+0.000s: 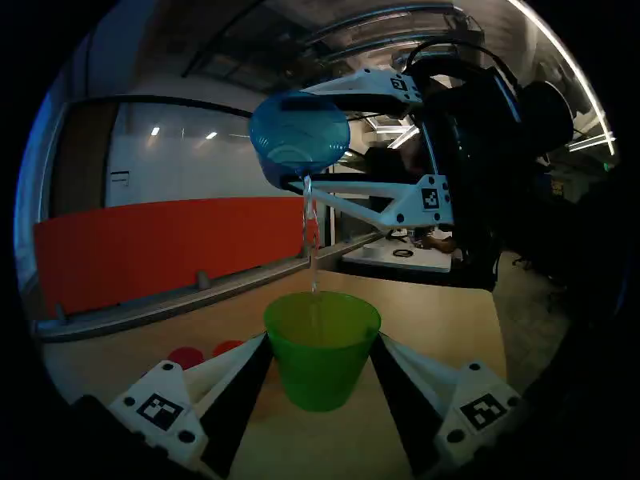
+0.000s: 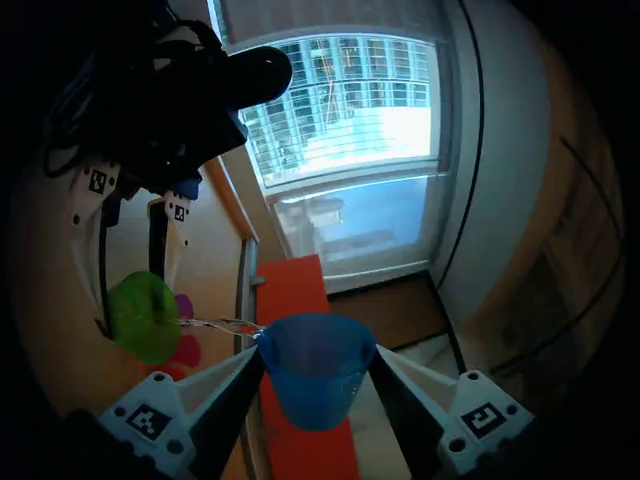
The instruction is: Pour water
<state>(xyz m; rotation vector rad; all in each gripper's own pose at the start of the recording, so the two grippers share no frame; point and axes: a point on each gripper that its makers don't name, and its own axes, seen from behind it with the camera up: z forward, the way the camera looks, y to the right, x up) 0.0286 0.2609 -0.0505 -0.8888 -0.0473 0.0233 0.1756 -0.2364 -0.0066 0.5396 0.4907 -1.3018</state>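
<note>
Your right claw, clamped on the tipped blue cup, hangs straight above your left claw, which grips the upright green cup, so tilt further only with that lip centred over the green mouth, where the water stream lands.

two cups — one green cup, one blue cup. two grippers — a left gripper, a right gripper. one stream of water. two red discs on one table.
</note>
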